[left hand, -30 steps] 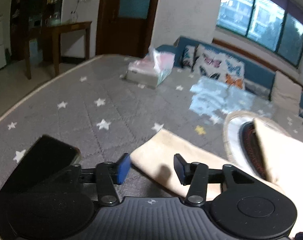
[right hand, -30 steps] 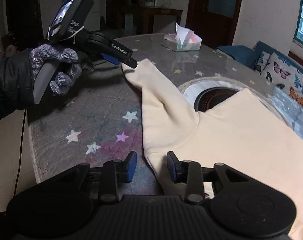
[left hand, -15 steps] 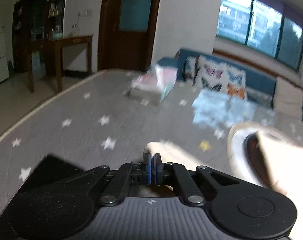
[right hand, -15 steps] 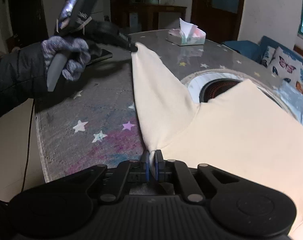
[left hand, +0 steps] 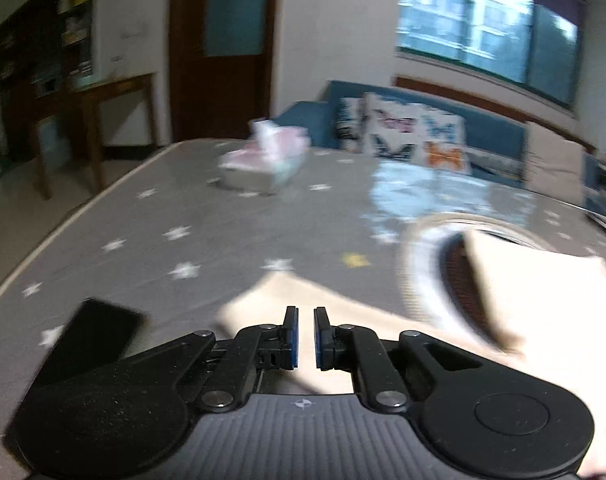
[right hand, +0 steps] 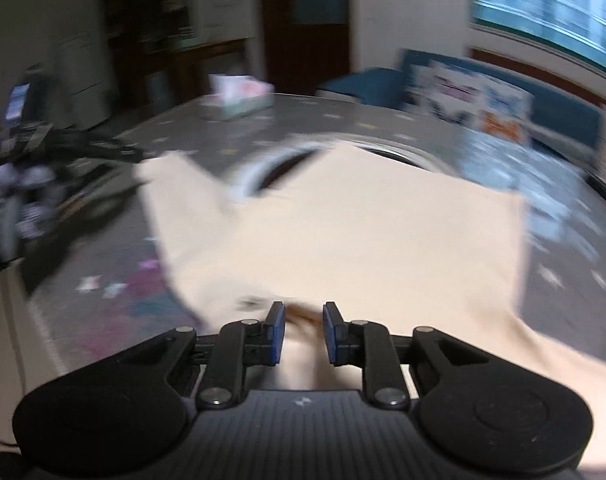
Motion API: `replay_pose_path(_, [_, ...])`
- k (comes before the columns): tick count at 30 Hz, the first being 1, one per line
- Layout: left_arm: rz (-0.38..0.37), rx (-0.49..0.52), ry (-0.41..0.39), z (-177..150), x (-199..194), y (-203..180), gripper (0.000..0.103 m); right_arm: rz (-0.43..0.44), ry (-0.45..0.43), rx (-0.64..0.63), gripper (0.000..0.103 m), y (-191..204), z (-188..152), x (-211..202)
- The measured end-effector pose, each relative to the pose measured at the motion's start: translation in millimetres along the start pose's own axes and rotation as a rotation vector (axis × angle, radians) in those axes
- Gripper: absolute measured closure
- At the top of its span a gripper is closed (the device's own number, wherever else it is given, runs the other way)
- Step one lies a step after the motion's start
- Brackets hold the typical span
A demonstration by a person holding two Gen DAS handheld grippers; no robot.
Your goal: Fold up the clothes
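One soft cream sweatshirt (right hand: 355, 232) lies on the star-patterned grey counter (left hand: 191, 216) beneath two claws, left (left hand: 305, 334) and right (right hand: 303, 330), both slightly parted, opening, gripping nothing.

Cream garment (right hand: 383, 232) is lying across the desk (left hand: 207, 248), whose grey cover is showing white stars, one yellow star (left hand: 355, 259) and a pink-and-teal stain (right hand: 143, 300). Beyond the garment, a pink-and-white tissue box (left hand: 263, 164) is standing before a blue sofa (left hand: 499, 132) bearing white butterfly-print cushions (left hand: 415, 136). Both tools are showing black bodies with blue pads (left hand: 291, 336).
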State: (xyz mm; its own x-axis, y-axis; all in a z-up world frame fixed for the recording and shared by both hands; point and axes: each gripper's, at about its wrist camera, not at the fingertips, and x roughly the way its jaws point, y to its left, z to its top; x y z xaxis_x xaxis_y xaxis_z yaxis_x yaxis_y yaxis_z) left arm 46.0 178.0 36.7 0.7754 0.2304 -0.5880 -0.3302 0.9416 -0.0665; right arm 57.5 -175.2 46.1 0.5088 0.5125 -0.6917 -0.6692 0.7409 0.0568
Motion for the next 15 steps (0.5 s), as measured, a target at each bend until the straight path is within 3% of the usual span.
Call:
replay_pose_path(2, [-0.063,0.032,-0.004,0,-5,-23,0.093,-0.028,0.024,0.039,0.082,-14,-8,0])
replay_pose_path(6, [-0.191,0.097,0.011,-3,-9,-67,0.093,0.017,0.069,0.032,0.082,-19,-25,-1])
replay_pose_path(12, [-0.357,0.231,0.057,-16,-6,-138,0.093,0.001,-0.019,0.062,0.082,-24,-13,-11])
replay_pose_path(15, [-0.415,0.308,0.07,-26,-5,-168,0.093,0.007,0.006,0.035,0.082,-18,-14,1])
